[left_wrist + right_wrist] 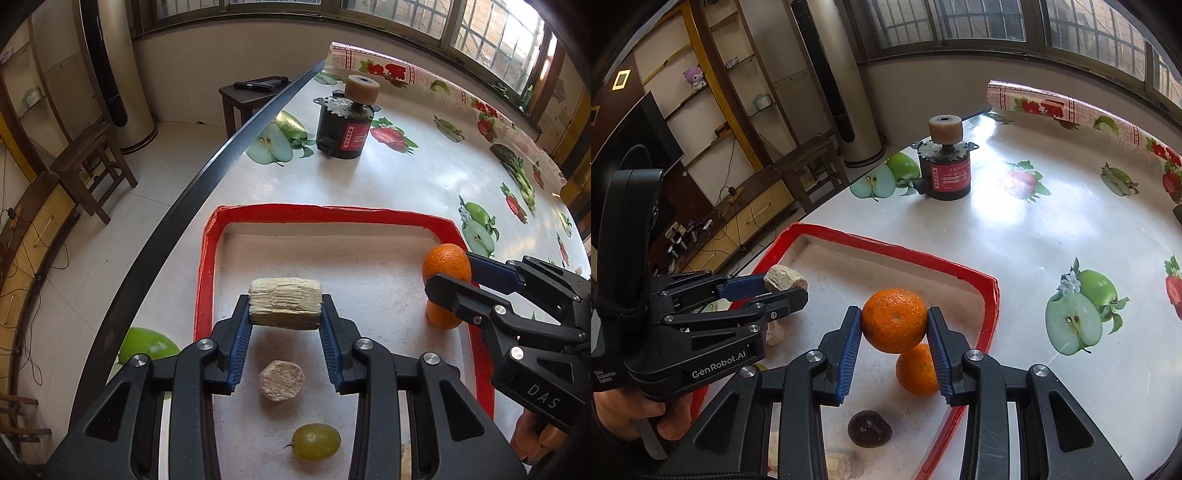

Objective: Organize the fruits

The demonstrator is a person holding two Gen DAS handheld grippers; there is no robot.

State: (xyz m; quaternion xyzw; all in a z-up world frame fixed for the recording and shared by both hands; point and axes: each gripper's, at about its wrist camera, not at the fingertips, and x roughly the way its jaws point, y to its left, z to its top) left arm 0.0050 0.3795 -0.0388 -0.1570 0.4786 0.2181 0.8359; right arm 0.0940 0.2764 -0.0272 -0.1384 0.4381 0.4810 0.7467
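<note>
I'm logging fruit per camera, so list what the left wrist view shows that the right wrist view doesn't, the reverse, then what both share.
Only the left wrist view shows the green grape lying whole in the tray, and the round pale slice in full.

Only the right wrist view shows the dark plum-like fruit.

Both show the red-rimmed tray, the left claw shut on the pale cut chunk, the right claw shut on an orange, a second orange in the tray, and the small motor on the table.
</note>
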